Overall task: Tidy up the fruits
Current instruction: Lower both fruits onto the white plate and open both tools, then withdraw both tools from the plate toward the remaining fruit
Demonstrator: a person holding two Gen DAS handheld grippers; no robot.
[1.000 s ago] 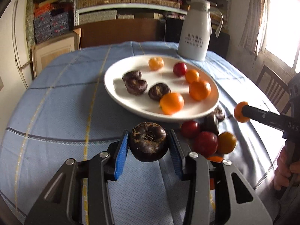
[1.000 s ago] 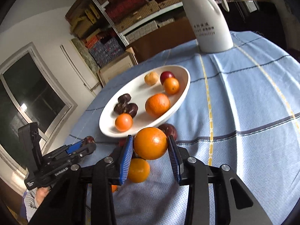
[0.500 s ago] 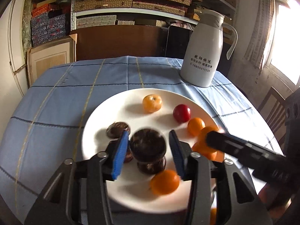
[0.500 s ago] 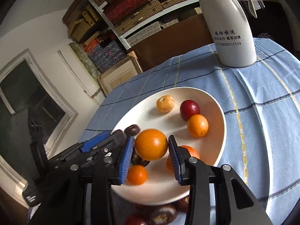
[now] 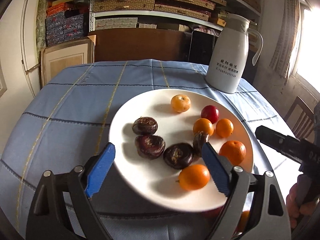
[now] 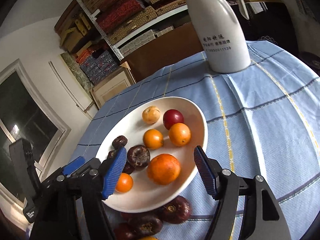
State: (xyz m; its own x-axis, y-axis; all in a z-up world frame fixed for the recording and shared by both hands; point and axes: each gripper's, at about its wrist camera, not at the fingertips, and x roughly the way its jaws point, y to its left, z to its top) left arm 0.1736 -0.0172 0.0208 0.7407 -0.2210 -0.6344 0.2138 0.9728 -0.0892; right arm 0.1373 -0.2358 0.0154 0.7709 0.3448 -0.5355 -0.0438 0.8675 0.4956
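A white plate on the blue tablecloth holds several oranges, a red plum and several dark wrinkled fruits. My left gripper is open and empty over the plate's near rim, above a dark fruit. Another dark fruit sits by its right finger. My right gripper is open and empty above a large orange on the plate. Its black body shows at right in the left wrist view.
A white thermos jug stands at the table's far side. Several dark fruits and an orange lie on the cloth below the plate's near rim. Shelves of boxes and a chair surround the table.
Both grippers moved over the plate and opened. The left let go of its dark fruit and the right let go of its orange; both fruits now lie on the plate.
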